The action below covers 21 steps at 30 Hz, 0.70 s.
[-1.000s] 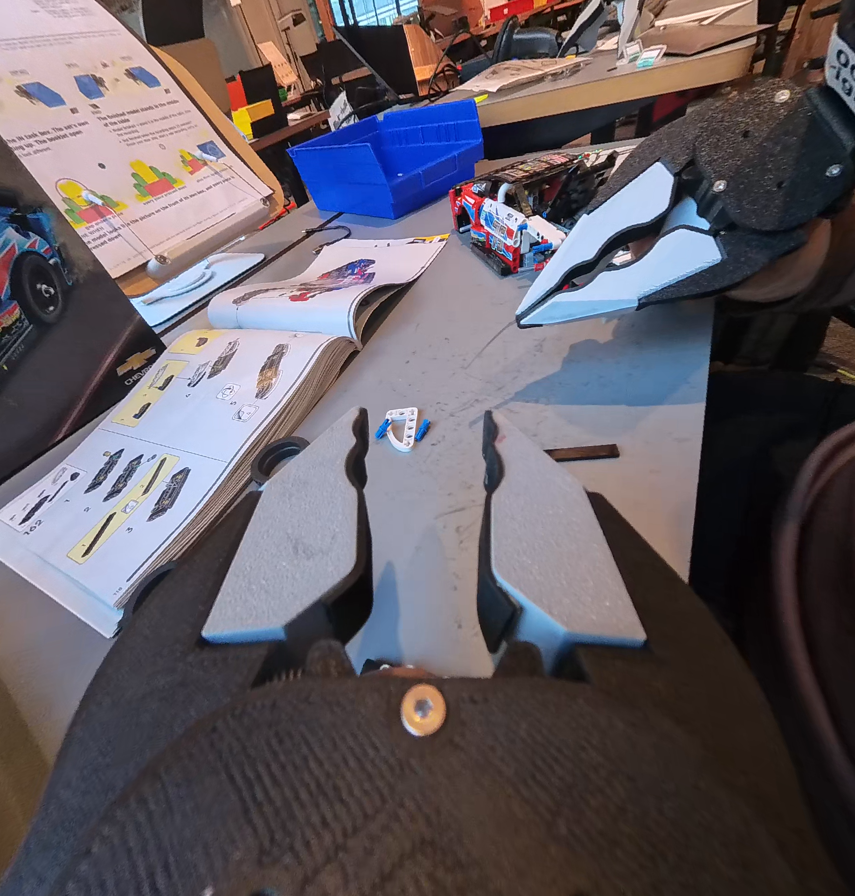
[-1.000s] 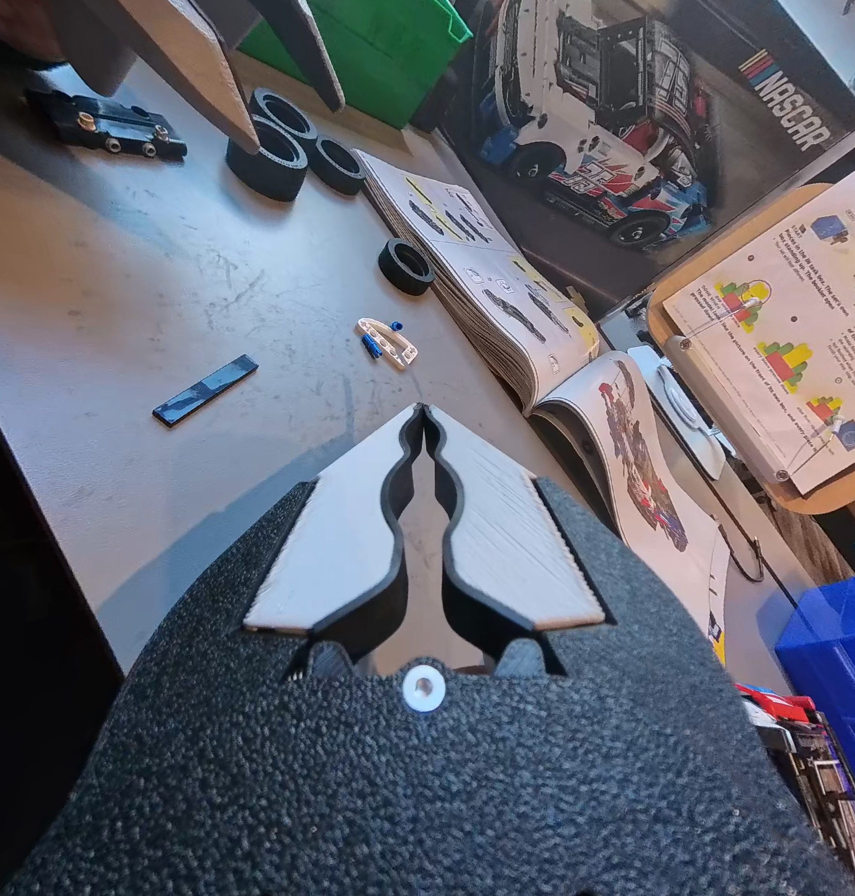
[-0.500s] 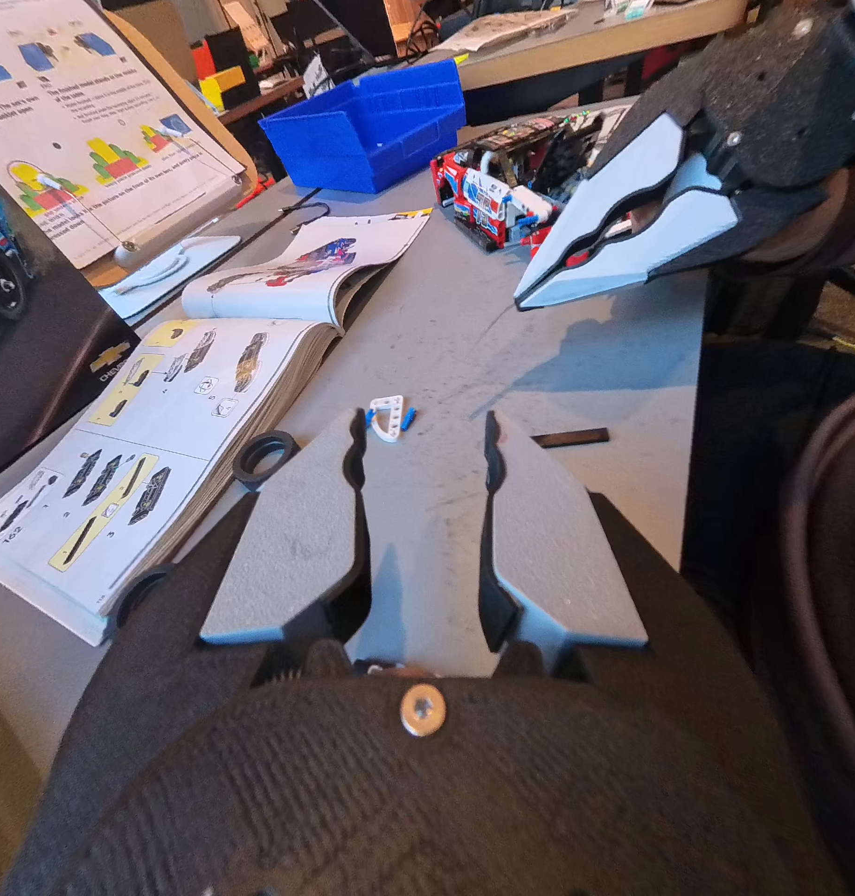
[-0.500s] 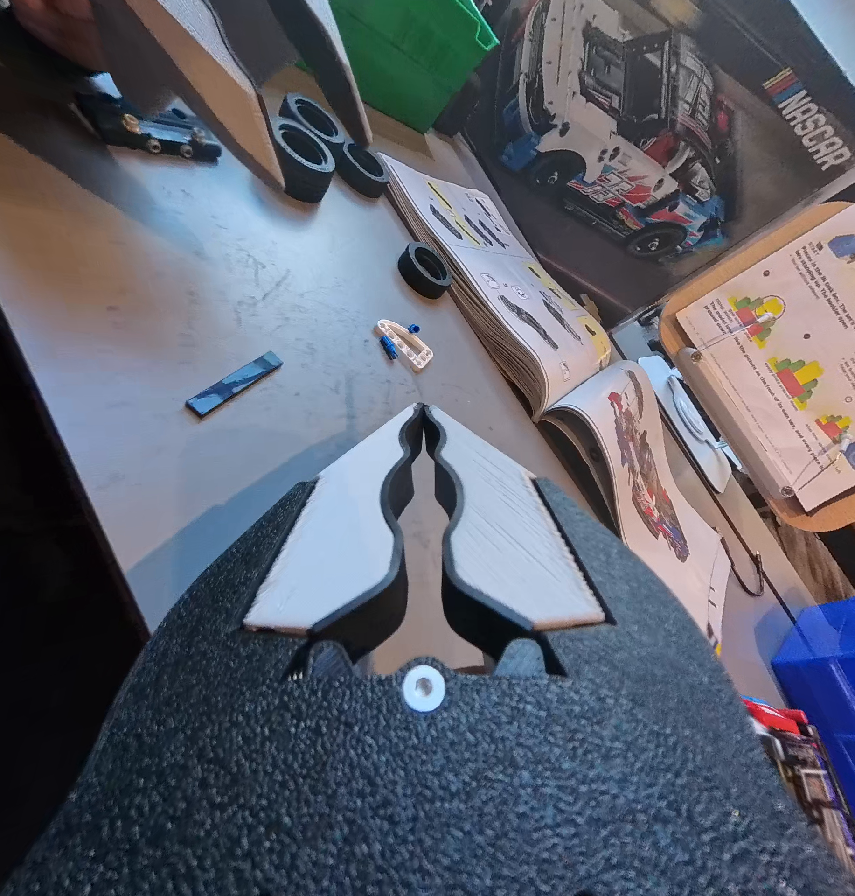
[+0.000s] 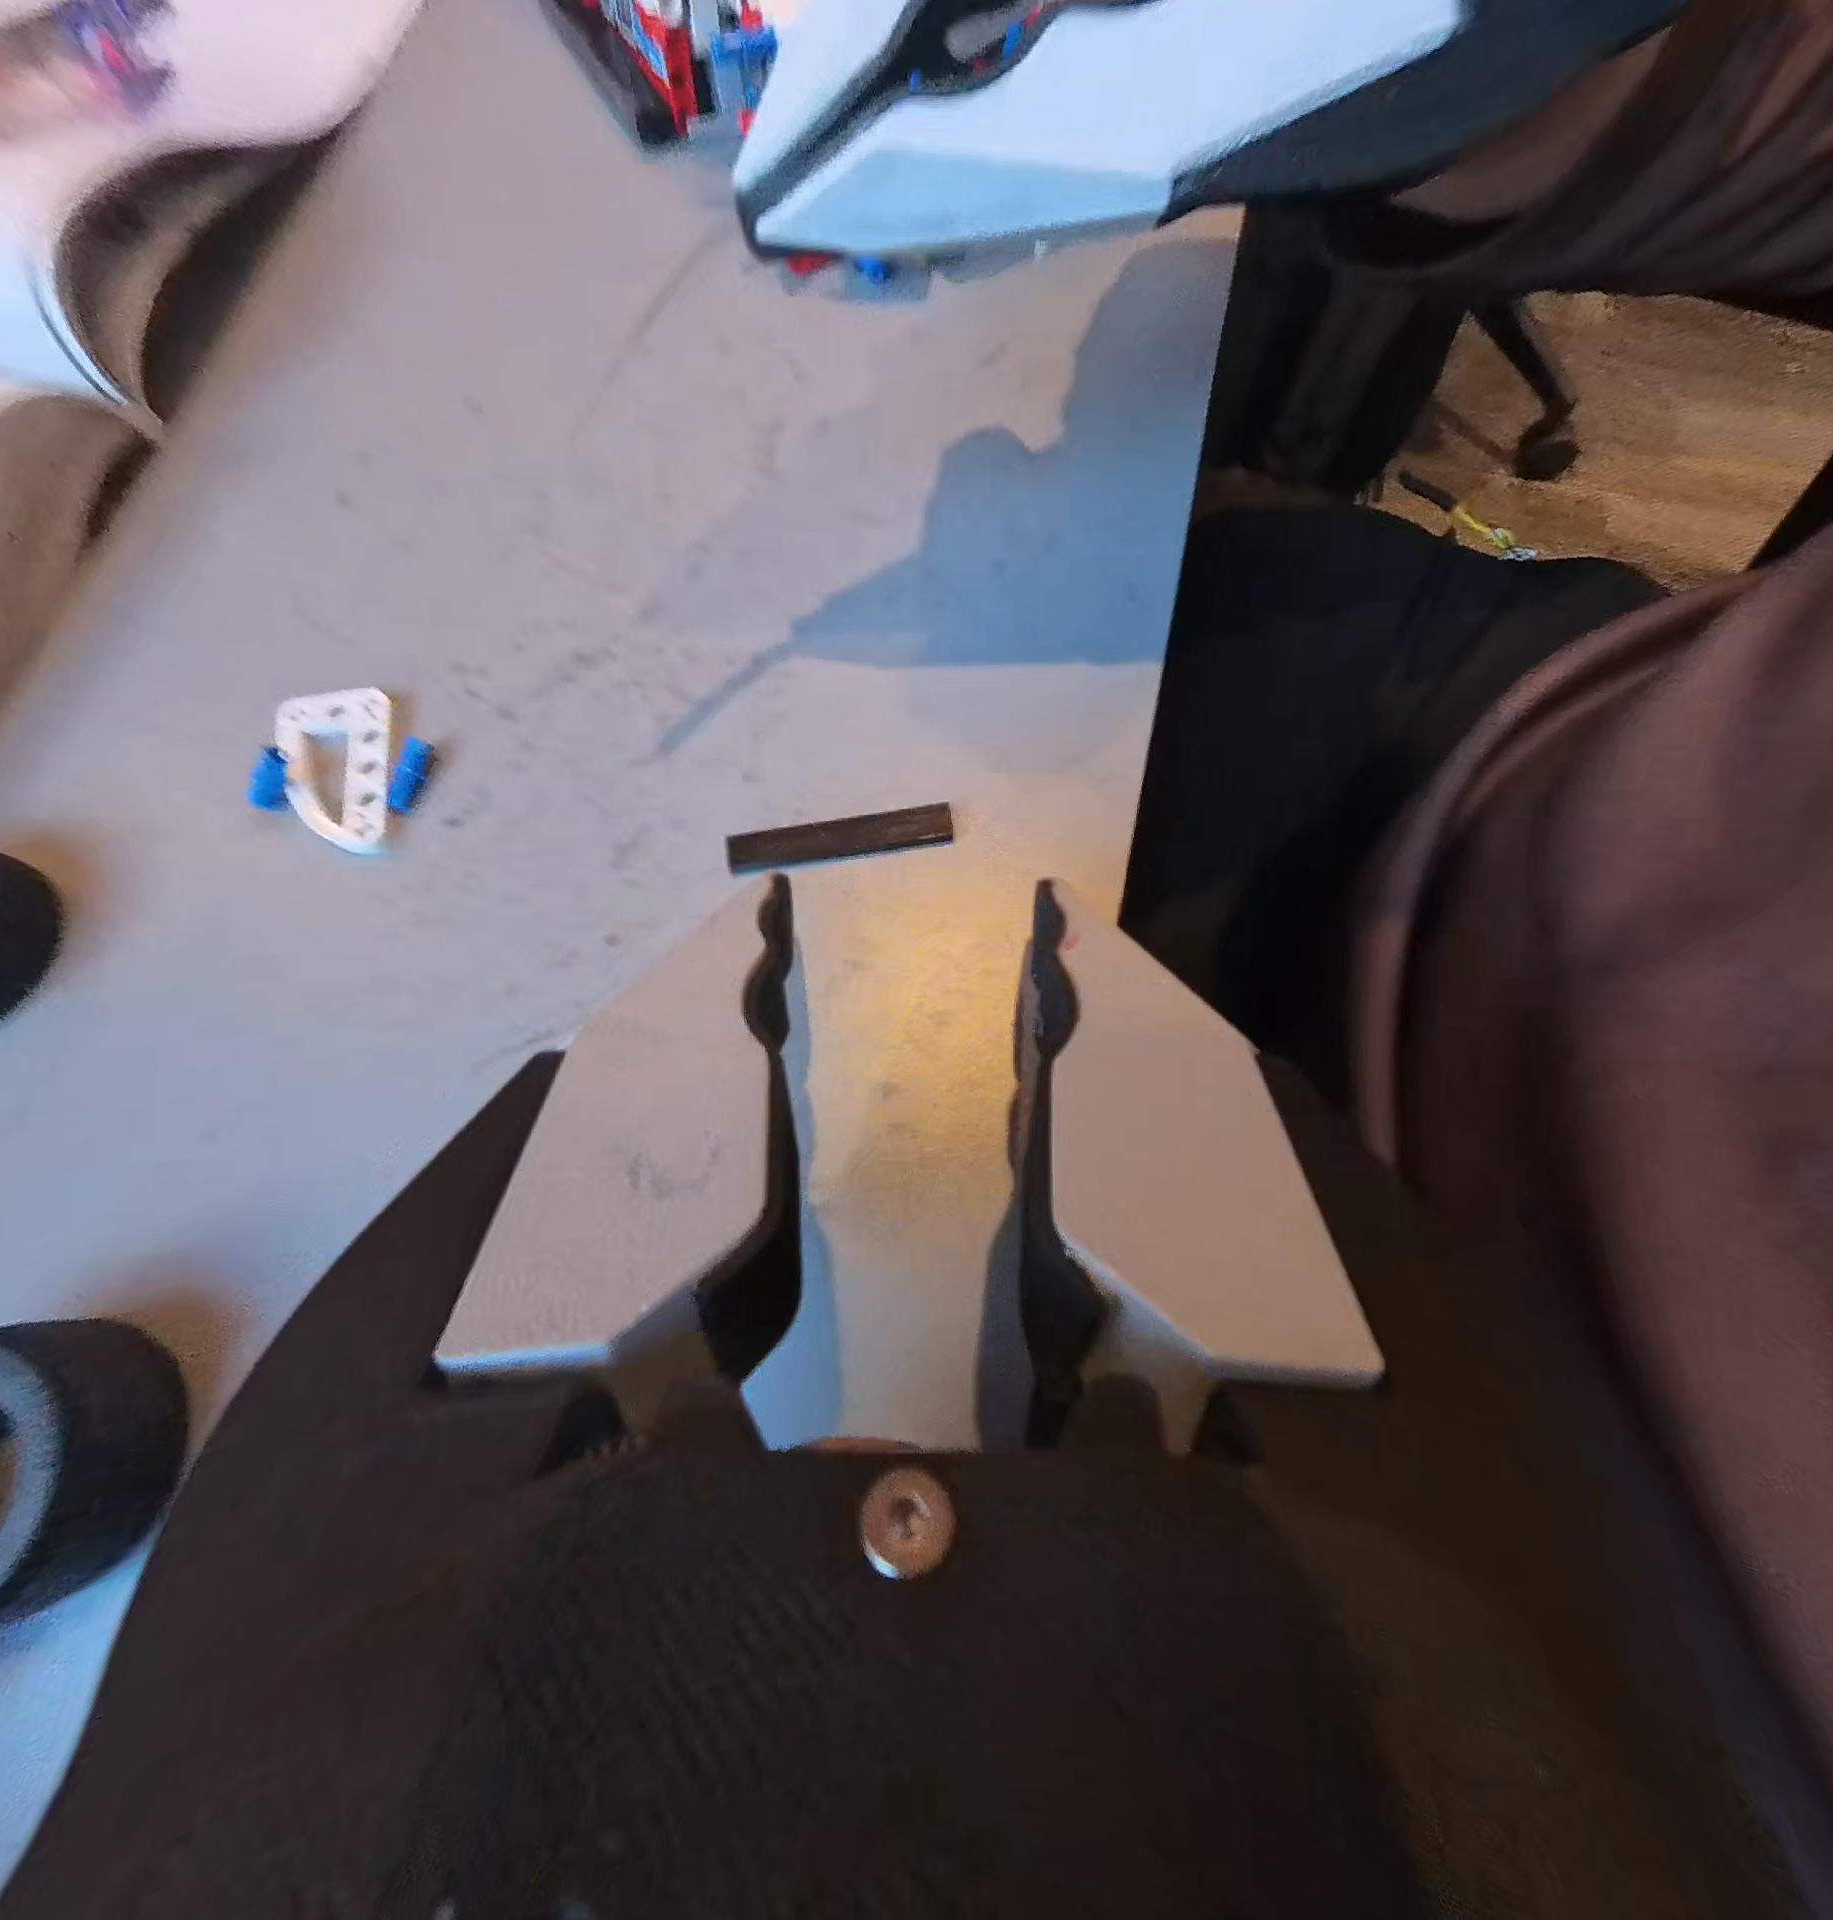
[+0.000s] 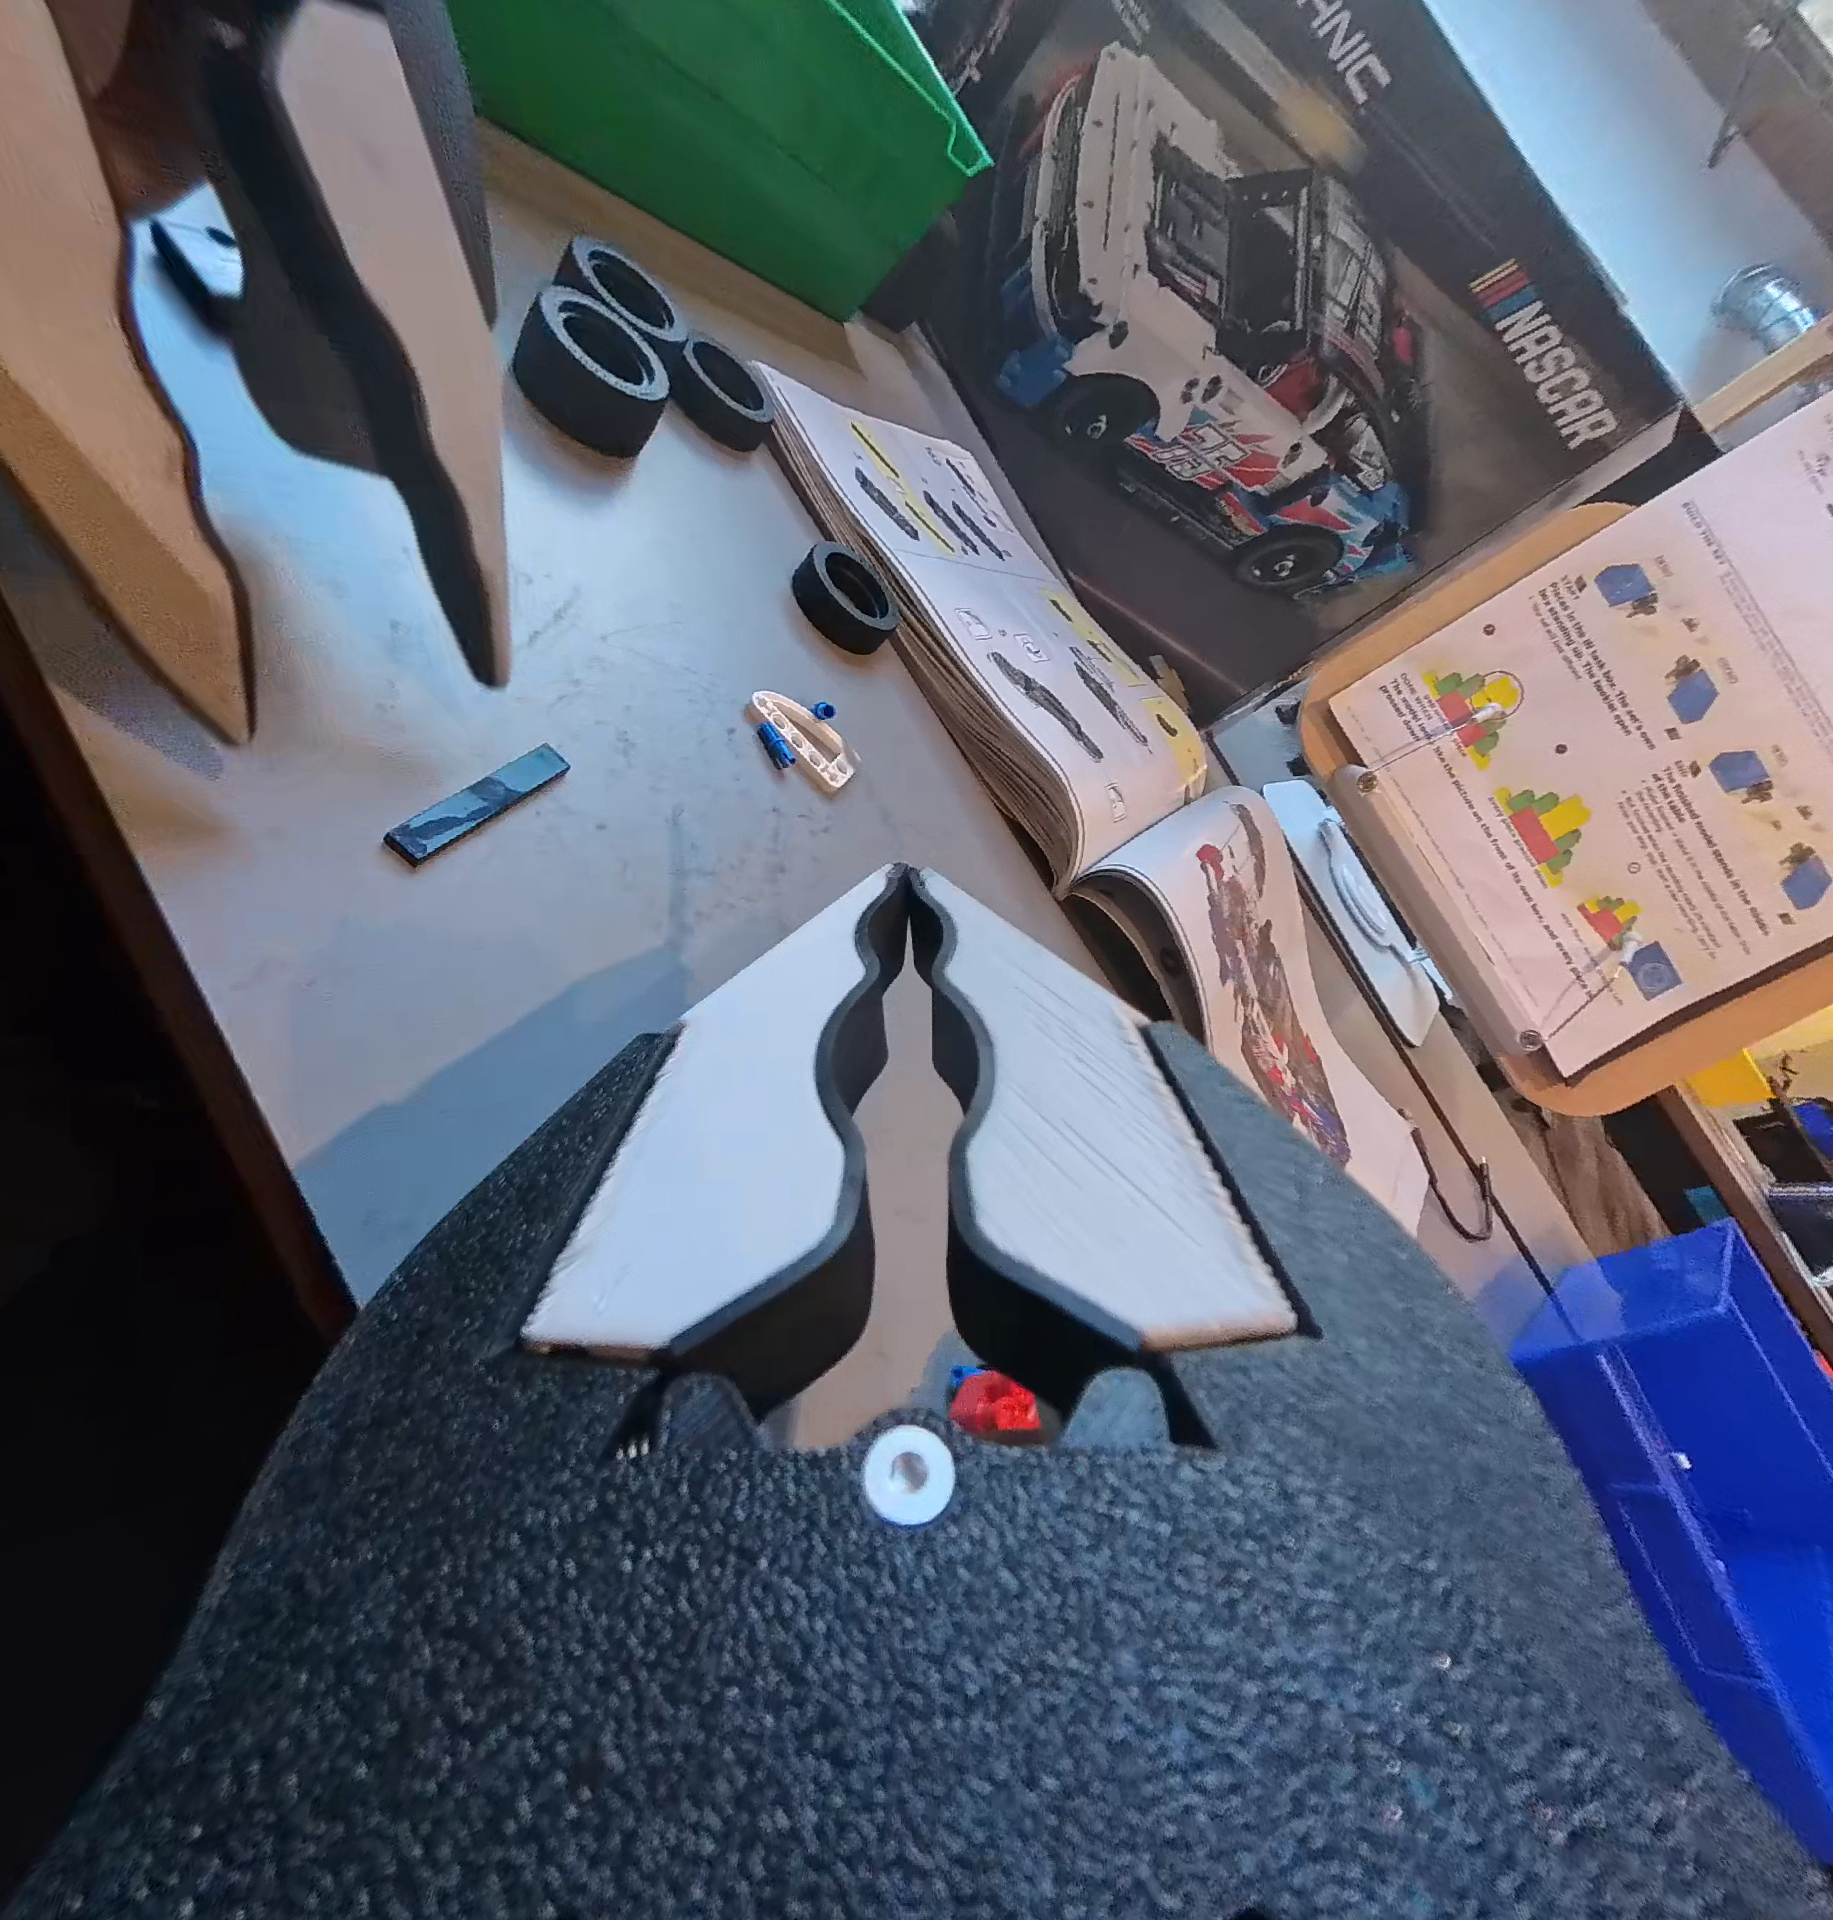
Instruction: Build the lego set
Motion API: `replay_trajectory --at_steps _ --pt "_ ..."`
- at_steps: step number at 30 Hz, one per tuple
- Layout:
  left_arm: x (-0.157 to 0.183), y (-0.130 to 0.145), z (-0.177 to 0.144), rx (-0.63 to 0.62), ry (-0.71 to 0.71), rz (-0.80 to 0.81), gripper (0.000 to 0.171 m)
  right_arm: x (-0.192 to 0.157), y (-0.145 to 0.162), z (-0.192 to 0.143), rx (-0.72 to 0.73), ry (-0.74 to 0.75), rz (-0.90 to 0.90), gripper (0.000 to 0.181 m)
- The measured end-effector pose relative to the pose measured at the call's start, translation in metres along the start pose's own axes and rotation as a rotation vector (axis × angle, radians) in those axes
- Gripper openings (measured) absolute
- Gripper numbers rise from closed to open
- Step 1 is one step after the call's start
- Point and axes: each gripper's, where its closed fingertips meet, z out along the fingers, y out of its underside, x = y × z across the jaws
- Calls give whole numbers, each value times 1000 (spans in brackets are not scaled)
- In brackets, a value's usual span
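Note:
A flat black lego strip (image 5: 839, 835) lies on the grey table near its right edge, just beyond my open, empty left gripper (image 5: 907, 896). It also shows in the right wrist view (image 6: 478, 802). A white frame piece with blue pins (image 5: 343, 767) lies to the left, also in the right wrist view (image 6: 803, 738). My right gripper (image 6: 909, 878) is shut and empty, held above the table. It shows at the top of the left wrist view (image 5: 777, 223), in front of the partly built car (image 5: 683, 52). The left gripper shows at upper left (image 6: 361, 696).
Several black tyres (image 6: 592, 364) stand at the far left, one tyre (image 6: 845, 598) beside the open instruction book (image 6: 1005, 644). A green bin (image 6: 714, 114), the set's box (image 6: 1276, 343), a board with a printed sheet (image 6: 1618, 800) and a blue bin (image 6: 1722, 1507) line the back. A brown sleeve (image 5: 1618, 1039) is at right. About 11 cm separates my left fingertips from my right. My right gripper is the nearer one to the partly built car (image 5: 683, 52): about 20 cm, against 25 cm.
My left gripper has swung right and tilted down: the black strip now lies just ahead of its tips and the white piece is off to the left. The right gripper stays shut, drifting slightly.

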Motion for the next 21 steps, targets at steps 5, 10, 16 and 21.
replay_trajectory --at_steps 5,10,16,21 --pt "5 3 8 -43 20 -61 44 3 -3 -4 10 13 -11 0" --pt "14 -1 18 -66 86 -89 44 4 -4 -5 18 14 -8 0" --pt "19 -11 29 -65 140 -90 42 5 -6 -5 25 17 -7 0" --pt "14 -17 21 -1 103 -56 40 6 -3 -7 18 20 -6 0"
